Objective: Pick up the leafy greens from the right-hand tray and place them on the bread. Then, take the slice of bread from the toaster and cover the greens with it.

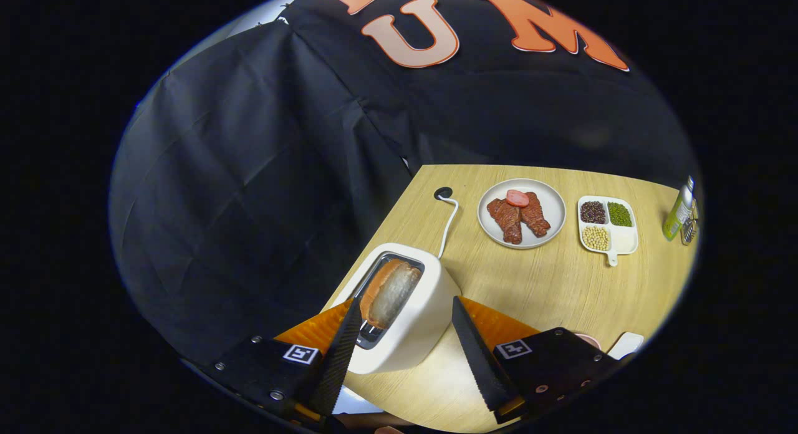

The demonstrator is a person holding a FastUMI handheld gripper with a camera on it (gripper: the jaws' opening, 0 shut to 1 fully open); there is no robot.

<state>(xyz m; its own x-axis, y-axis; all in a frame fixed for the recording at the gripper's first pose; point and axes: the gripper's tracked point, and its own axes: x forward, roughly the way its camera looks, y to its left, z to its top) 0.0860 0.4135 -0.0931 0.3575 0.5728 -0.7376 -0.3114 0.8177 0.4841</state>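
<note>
A white toaster [414, 315] stands on the wooden table [548, 284], with a slice of bread [389, 292] sticking up out of its slot. My gripper [405, 310] is open, its two fingers spread wide either side of the toaster's top. The left fingertip [354, 309] sits right beside the bread's near end; the right fingertip [458, 306] is at the toaster's right flank. Neither finger presses on the bread.
Beyond the toaster lie a round plate [548, 225] with meat pieces and a pink slice, a white divided dish [623, 239] of beans, and a green bottle [678, 211]. The toaster's white cord [450, 219] runs to a table hole. Black cloth walls stand behind.
</note>
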